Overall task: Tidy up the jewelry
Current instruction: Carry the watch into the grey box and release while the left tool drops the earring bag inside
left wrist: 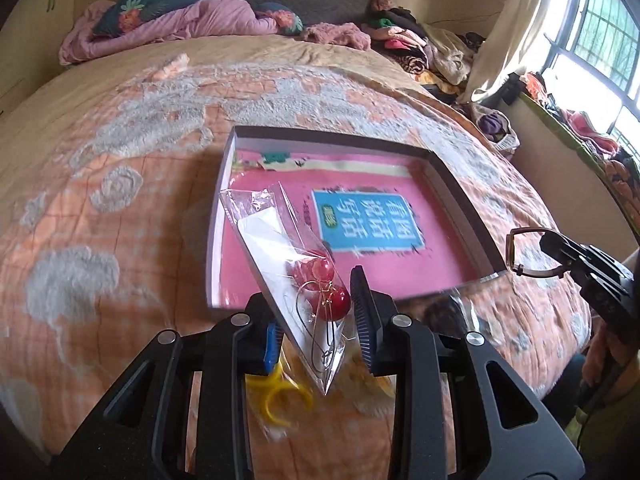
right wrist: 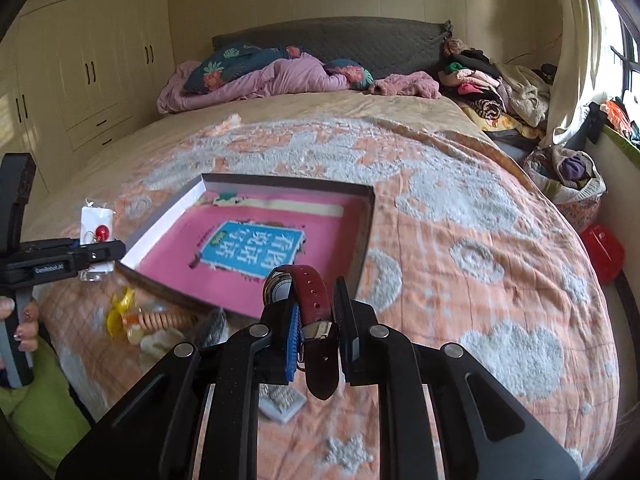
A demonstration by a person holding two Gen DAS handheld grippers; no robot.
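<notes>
My left gripper (left wrist: 316, 328) is shut on a clear packet (left wrist: 280, 240) that holds a white card and red cherry earrings (left wrist: 324, 284); the packet hangs above the near left corner of the box. The shallow open box (left wrist: 460, 184) lies on the bed, with a pink sheet and a blue label inside. My right gripper (right wrist: 318, 328) is shut on a watch (right wrist: 310, 292) with a dark red strap, raised near the box's (right wrist: 368, 232) front edge. Each view shows the other gripper: the right gripper (left wrist: 554, 250) with the watch (left wrist: 516, 252), the left gripper (right wrist: 114, 254) with the packet (right wrist: 96, 220).
Loose pieces lie on the orange bedspread in front of the box: a yellow ring (right wrist: 116, 312), a spiral hair tie (right wrist: 164, 320) and a small card (right wrist: 280, 402). Bedding (right wrist: 260, 76) is heaped at the headboard and clothes (right wrist: 492, 96) are piled at the right. A hand (right wrist: 24, 324) holds the left gripper.
</notes>
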